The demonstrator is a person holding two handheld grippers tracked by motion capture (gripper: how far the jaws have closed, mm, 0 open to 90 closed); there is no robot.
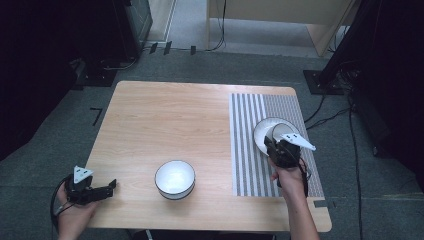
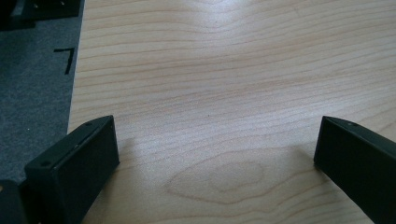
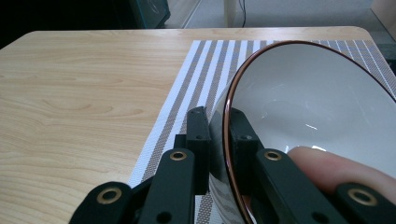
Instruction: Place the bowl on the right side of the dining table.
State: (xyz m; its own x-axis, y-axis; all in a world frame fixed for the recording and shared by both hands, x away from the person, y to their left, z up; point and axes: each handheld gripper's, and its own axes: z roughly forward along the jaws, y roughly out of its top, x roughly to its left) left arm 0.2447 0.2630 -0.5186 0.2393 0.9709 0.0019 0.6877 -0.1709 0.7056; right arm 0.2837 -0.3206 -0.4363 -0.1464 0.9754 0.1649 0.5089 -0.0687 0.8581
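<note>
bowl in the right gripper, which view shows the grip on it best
The right gripper view: the right gripper has its jaws pinched on the rim of the tilted bowl, one inside, one outside. In the high view the hand hides most of the grip; the left gripper view looks at bare table.

Glossy glazed bowl [image 3: 317, 98] — matt woven placemat [image 3: 205, 74], smooth wood-grain table [image 3: 84, 93]

Wide bare desk [image 1: 165, 115] across far and left. One white bowl [image 1: 174, 179] standing near the middle front. Second bowl [image 1: 272, 134] tilted over the striped mat [image 1: 250, 150] at right, blocking that side.
</note>
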